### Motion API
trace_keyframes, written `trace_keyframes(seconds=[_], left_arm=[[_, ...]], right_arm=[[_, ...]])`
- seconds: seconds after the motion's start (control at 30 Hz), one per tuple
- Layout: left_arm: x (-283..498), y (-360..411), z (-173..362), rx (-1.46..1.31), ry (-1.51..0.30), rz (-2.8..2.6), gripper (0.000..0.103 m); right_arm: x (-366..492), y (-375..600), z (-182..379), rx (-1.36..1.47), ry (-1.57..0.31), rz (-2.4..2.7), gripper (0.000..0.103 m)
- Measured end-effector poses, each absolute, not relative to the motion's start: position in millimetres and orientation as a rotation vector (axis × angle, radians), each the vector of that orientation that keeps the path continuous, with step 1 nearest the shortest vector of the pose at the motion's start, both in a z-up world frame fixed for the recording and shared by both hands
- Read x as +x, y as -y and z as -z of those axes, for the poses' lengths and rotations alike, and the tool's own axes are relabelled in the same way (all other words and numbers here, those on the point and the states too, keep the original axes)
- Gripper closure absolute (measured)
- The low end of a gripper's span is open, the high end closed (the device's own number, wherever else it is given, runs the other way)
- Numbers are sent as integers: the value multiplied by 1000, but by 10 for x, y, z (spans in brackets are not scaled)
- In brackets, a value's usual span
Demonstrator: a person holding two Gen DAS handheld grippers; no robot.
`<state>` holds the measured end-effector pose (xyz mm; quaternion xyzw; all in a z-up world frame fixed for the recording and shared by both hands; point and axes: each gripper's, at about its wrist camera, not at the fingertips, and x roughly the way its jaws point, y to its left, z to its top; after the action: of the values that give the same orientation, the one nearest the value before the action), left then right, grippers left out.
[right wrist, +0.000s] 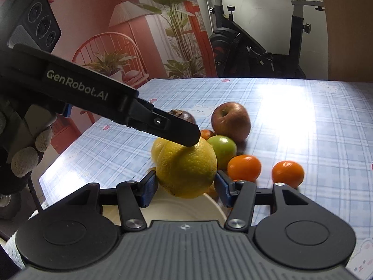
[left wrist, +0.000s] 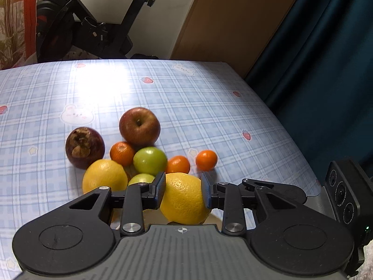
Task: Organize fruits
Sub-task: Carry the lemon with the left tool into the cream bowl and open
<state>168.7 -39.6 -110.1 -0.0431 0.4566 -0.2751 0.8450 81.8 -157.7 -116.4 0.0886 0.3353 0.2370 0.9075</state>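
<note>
My left gripper [left wrist: 183, 186] is shut on the upper part of a yellow citrus [left wrist: 184, 200], held just above a white bowl [right wrist: 177, 207]. From the right wrist view, a left finger [right wrist: 181, 130] lies across the top of that citrus [right wrist: 186, 170]. My right gripper [right wrist: 185, 183] stands open, and the citrus shows between and beyond its pads. On the cloth lie a second yellow citrus [left wrist: 105, 177], a red apple [left wrist: 139, 126], a dark maroon fruit [left wrist: 85, 147], two green fruits [left wrist: 150, 159] and three tangerines [left wrist: 206, 159].
The blue plaid tablecloth [left wrist: 209, 107] drops off at the right edge beside a dark curtain [left wrist: 314, 70]. An exercise bike [left wrist: 70, 23] stands past the far edge. The right gripper's camera housing [left wrist: 342, 198] is close on the right. A gloved hand [right wrist: 25, 161] holds the left gripper.
</note>
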Motion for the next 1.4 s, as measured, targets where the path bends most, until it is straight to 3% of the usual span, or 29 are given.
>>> trace_keyframes(seconds=[0.43, 0.8, 1.1, 1.4], left_arm=[[1582, 91, 1367, -140, -1013, 518, 68], [1542, 82, 1471, -122, -987, 496, 55], [1455, 84, 1513, -158, -949, 454, 53], [1450, 55, 1516, -192, -939, 433, 51]], right_arm=[[841, 1127, 1423, 50, -769, -540, 47], [825, 1140, 1518, 41, -748, -544, 46], [596, 1249, 1473, 69, -686, -508, 46], [561, 1346, 1475, 102, -665, -530, 53]])
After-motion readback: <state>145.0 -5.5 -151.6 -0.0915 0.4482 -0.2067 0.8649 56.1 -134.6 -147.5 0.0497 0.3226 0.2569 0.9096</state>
